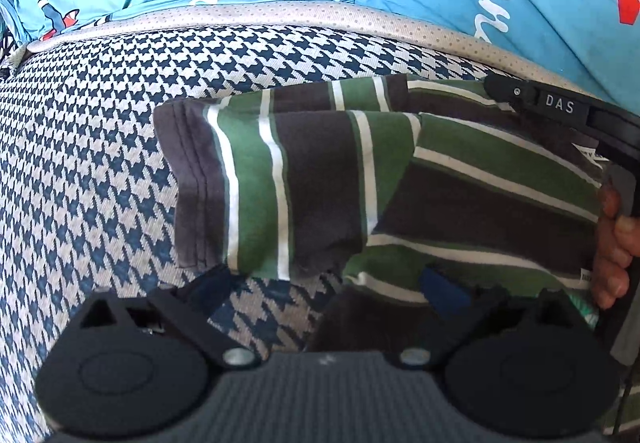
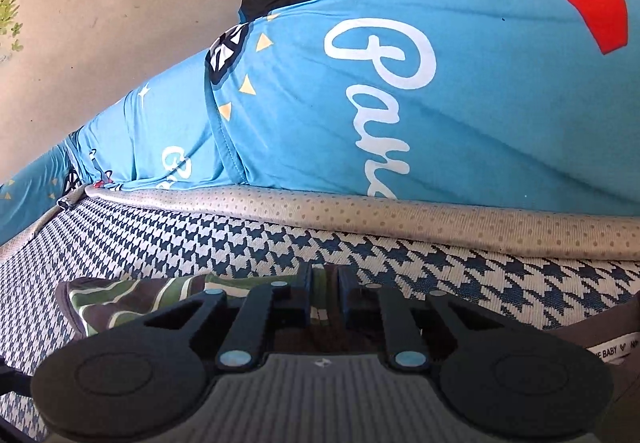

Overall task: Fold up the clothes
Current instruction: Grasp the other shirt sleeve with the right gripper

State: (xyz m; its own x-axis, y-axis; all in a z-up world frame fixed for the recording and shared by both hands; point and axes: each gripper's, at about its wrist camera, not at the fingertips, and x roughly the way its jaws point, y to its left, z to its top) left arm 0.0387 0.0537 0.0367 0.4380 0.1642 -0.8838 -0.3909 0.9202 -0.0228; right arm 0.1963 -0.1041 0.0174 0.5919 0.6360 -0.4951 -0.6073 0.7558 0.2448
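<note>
Pinching striped shirt (image 2: 132, 299), right tongs (image 2: 324, 291), left tongs (image 1: 324, 291) spread

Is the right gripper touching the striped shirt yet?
Touching. The right wrist view shows the right gripper with jaws nearly together and a fold of the striped shirt pinched between them.
</note>
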